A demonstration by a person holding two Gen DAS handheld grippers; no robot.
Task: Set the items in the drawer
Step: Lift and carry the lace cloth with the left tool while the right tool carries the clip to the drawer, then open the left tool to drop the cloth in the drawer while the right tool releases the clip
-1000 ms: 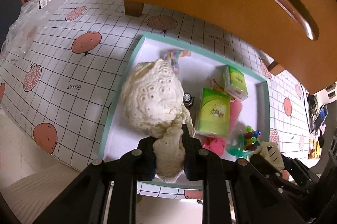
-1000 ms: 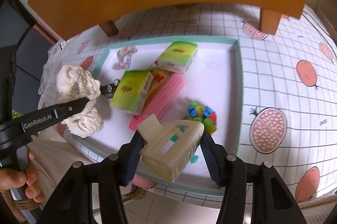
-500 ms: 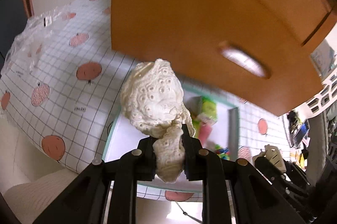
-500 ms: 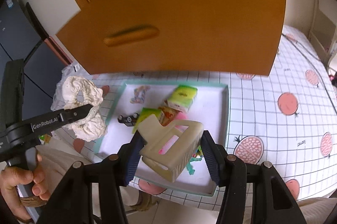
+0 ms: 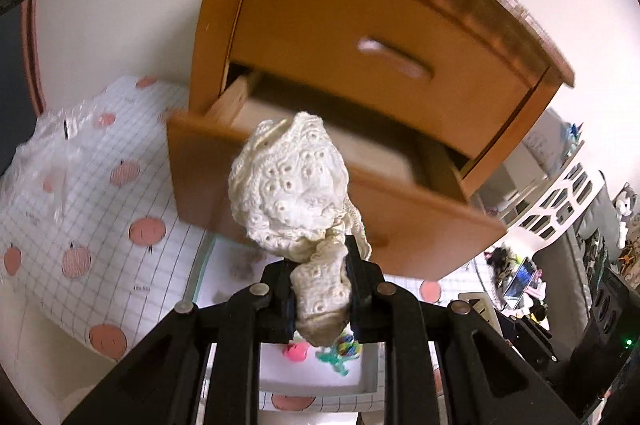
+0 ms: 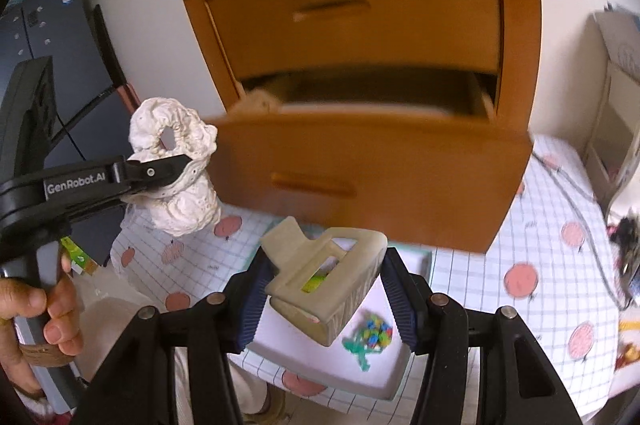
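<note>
While the lower drawer (image 6: 372, 145) of the wooden cabinet (image 6: 360, 5) stands pulled out, its inside shows only a pale floor; whether anything lies in it cannot be told. Below it, on the checked surface (image 6: 540, 265), a white tray (image 6: 384, 381) with a teal rim holds a multicoloured bead toy (image 6: 370, 335), and the left wrist view also shows a pink thing (image 5: 296, 351) there. The left tool (image 5: 320, 295) is pinched narrow on a cream lace scrunchie (image 5: 294, 185), which bulges up past the fingertips in front of the drawer's face. The right tool (image 6: 324, 289) grips a beige hair claw clip (image 6: 326, 277) across its sides at a middling width, above the tray. A person's hand (image 6: 36, 309) holds the left tool's handle.
</note>
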